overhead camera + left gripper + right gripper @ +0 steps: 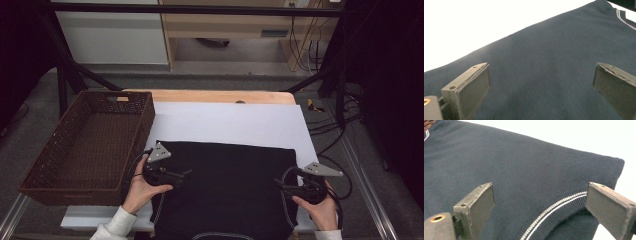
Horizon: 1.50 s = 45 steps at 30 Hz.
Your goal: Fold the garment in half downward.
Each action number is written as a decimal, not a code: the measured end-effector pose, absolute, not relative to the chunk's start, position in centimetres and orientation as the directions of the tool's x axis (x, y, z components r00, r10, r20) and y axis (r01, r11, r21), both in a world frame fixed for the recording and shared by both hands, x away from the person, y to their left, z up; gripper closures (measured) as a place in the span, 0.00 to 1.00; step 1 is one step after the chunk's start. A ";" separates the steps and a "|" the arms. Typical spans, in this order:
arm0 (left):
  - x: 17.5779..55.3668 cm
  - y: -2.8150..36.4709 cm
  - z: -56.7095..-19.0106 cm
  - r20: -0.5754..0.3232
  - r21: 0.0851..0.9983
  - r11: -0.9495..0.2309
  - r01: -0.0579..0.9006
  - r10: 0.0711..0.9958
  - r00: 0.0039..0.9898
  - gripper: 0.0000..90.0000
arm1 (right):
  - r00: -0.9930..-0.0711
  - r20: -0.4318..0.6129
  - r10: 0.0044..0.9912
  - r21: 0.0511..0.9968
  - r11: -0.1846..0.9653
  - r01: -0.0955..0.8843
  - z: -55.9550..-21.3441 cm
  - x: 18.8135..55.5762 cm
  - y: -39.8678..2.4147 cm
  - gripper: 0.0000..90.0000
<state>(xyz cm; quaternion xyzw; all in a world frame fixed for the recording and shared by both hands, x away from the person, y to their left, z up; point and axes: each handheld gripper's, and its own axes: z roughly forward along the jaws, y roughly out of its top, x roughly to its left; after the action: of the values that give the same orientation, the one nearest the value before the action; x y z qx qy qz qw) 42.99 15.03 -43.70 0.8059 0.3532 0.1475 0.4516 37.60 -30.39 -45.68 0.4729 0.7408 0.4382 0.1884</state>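
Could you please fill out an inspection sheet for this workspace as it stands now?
Surface: wooden table covered by a white sheet.
Job's things: dark garment lying flat on the sheet, white-striped trim at its edges; empty wicker basket at the left.
Clutter: nothing seen.
Grippers: left gripper and right gripper both over the garment, jaws open, gripping nothing.
Cables: one trailing from each gripper; more cables on the floor at the right.
Surroundings: black frame, white cabinet behind.

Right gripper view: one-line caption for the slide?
Open right gripper poised over a dark knit garment, jaws flanking its white-striped ribbed band.
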 end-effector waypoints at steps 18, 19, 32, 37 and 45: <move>48.5 14.2 -43.6 -0.054 0.810 -0.343 0.477 0.765 0.642 0.03 | -0.474 0.135 0.870 0.824 0.167 0.541 -45.7 37.9 -30.5 0.08; 48.7 14.1 -43.6 -0.049 0.809 -0.346 0.475 0.766 0.641 0.04 | -0.474 0.134 0.871 0.824 0.168 0.541 -45.7 37.9 -30.5 0.08; 51.9 13.7 -45.1 0.028 0.757 -0.422 0.498 0.784 0.621 0.18 | -0.468 0.133 0.874 0.820 0.168 0.547 -45.8 38.1 -30.6 0.08; 53.1 13.8 -46.0 0.026 0.750 -0.424 0.507 0.785 0.619 0.24 | -0.465 0.137 0.875 0.818 0.165 0.552 -45.9 38.1 -30.7 0.07; 54.2 14.4 -47.4 0.002 0.711 -0.432 0.555 0.790 0.613 0.37 | -0.463 0.139 0.875 0.814 0.165 0.557 -45.9 38.4 -30.7 0.07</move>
<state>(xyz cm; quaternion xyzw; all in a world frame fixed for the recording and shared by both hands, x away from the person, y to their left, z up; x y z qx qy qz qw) 54.18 14.42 -47.35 0.8289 0.4056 0.1705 0.3454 38.37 -30.68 -45.93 0.4837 0.7402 0.4285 0.1859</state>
